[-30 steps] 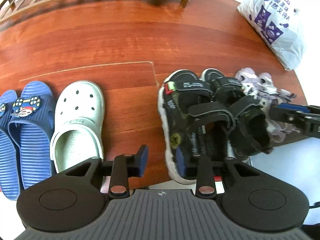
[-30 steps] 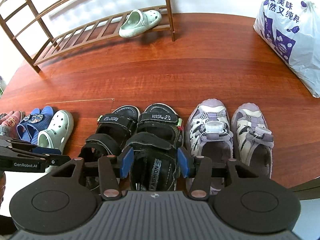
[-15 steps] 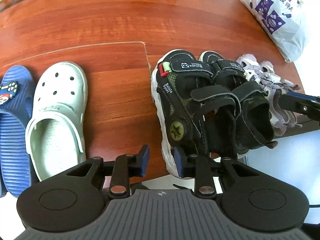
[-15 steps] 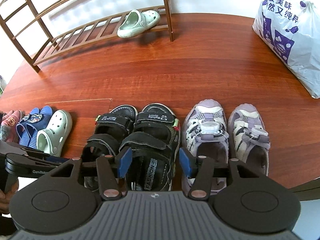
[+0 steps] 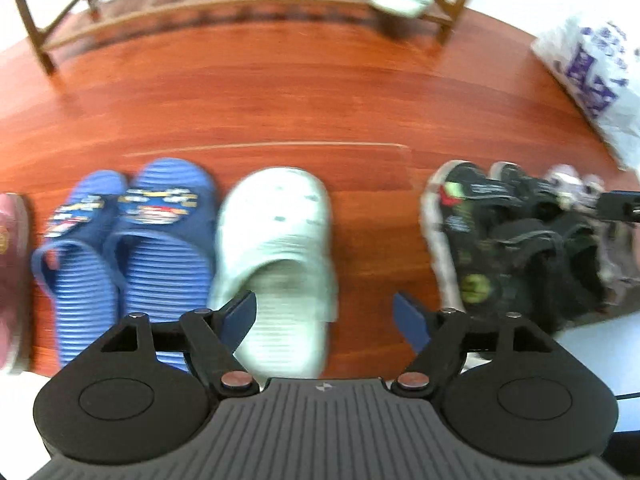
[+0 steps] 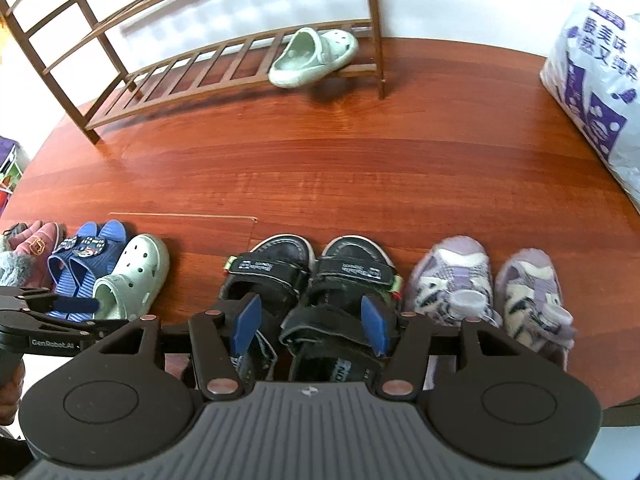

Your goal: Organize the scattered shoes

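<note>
A row of shoes stands along the near edge of the red wooden floor: pink slippers [image 6: 34,240], blue slippers [image 5: 132,236], one pale green clog [image 5: 280,248], a pair of black sandals [image 6: 316,280] and a pair of lilac sandals [image 6: 492,292]. A second pale green clog [image 6: 316,56] lies on the lowest shelf of the brown shoe rack [image 6: 192,68]. My left gripper [image 5: 325,317] is open and empty, just behind the green clog's heel. My right gripper [image 6: 308,328] is open and empty above the right black sandal, apart from it.
A white and purple plastic bag [image 6: 596,88] lies at the far right of the floor. A white wall stands behind the rack. The left gripper also shows at the left edge of the right wrist view [image 6: 52,308].
My left gripper has swung left from the black sandals to the green clog and has opened wide. My right gripper has pulled back and up from the black sandal, still open.
</note>
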The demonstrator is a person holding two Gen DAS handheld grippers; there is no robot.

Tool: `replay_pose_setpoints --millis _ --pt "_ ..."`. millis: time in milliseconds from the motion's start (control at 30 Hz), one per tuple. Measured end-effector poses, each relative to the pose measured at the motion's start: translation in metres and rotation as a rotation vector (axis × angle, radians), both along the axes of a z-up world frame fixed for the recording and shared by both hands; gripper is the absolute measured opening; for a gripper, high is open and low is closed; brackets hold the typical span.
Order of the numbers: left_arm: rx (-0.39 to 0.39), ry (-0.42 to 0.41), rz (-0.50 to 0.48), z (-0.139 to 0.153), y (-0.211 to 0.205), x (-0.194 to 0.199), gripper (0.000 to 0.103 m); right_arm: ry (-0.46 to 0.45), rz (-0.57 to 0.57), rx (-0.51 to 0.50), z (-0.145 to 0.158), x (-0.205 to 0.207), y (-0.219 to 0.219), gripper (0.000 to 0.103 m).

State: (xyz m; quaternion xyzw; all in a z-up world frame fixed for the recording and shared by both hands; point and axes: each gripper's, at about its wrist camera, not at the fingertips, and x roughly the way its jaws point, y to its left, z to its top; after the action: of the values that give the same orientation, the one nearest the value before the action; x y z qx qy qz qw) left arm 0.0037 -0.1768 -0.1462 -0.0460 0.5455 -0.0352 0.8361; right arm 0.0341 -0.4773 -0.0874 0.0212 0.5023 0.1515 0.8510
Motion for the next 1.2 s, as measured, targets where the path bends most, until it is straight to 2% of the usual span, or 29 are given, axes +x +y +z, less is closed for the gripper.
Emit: replay_pose_setpoints --millis 200,400,467,633,700,767,900,967,1200 --pt "0.077 -0.007 0.094 -0.013 0.032 0.002 0.078 0.015 0.017 -0.007 -0.002 0.004 0.023 0.063" --pt "0.042 -0.101 0.204 -0.003 0.071 -0.007 0.076 0.031 0.006 -0.024 -0.004 0.001 0.034 0.065" --pt "0.048 -0.096 0.212 -0.004 0.078 -0.006 0.066 0.036 -0.004 -0.031 -0.004 -0.001 0.037 0.065" --pt "0.061 -0.062 0.234 -0.015 0.103 0.0 0.058 0.042 -0.016 -0.039 -0.004 -0.004 0.044 0.065" --pt "0.07 -0.057 0.223 -0.022 0.109 0.003 0.05 0.042 -0.021 -0.041 -0.003 -0.004 0.045 0.066" --pt "0.063 -0.054 0.223 -0.027 0.112 0.006 0.038 0.047 -0.03 -0.045 -0.004 -0.006 0.05 0.066" --pt "0.051 -0.07 0.233 -0.035 0.116 0.014 0.033 0.053 -0.032 -0.053 -0.004 -0.008 0.056 0.067" --pt "0.058 -0.076 0.237 -0.035 0.117 0.013 0.023 0.057 -0.032 -0.058 -0.004 -0.009 0.06 0.067" --pt "0.08 -0.065 0.29 -0.032 0.136 0.009 0.022 0.063 -0.03 -0.063 -0.005 -0.009 0.07 0.068"
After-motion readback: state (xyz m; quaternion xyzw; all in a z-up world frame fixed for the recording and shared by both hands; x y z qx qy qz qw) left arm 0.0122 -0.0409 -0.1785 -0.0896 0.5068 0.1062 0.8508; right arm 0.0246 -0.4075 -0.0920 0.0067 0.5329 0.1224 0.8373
